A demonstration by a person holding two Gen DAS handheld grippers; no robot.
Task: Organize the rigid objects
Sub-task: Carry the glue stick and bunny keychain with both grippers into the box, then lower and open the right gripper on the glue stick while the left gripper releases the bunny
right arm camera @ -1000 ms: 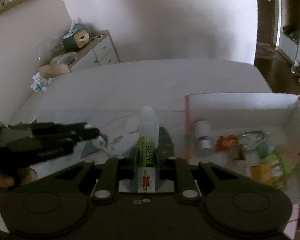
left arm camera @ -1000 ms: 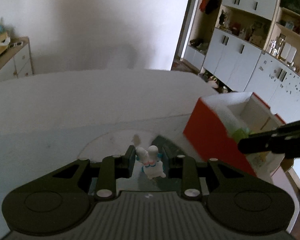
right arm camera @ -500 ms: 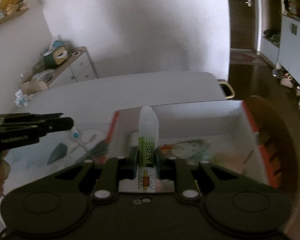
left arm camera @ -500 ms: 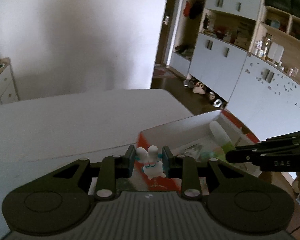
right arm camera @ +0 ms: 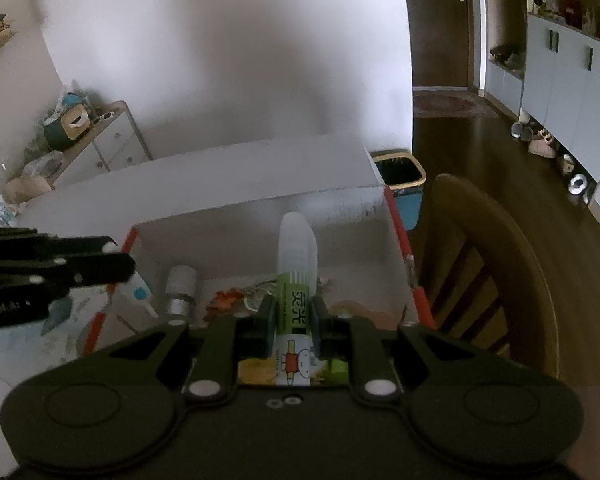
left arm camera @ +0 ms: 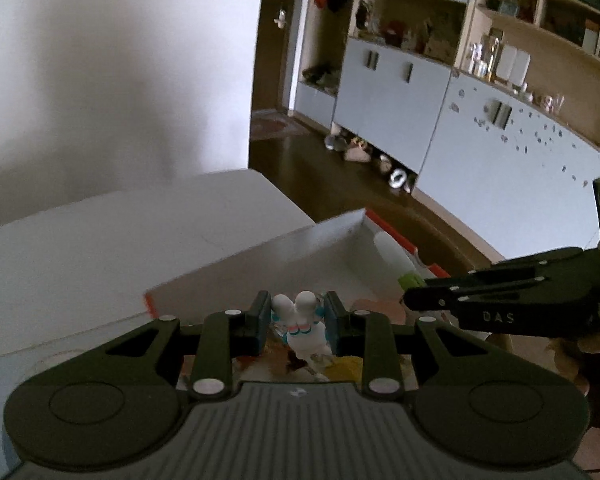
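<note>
White rabbit figurine (left arm camera: pixel 302 322), clamped between the pads of the left gripper (left arm camera: pixel 296 320) above the open box (left arm camera: pixel 260 264); green-labelled glue bottle (right arm camera: pixel 296 280), clamped upright between the pads of the right gripper (right arm camera: pixel 294 314) over the same box. The box, red-edged with white inner walls, stands at the right edge of the white worktop (right arm camera: pixel 220 176) and holds a small silver cylinder (right arm camera: pixel 180 290) among blurred items. A wooden chair (right arm camera: pixel 480 264) stands just beside that edge.
</note>
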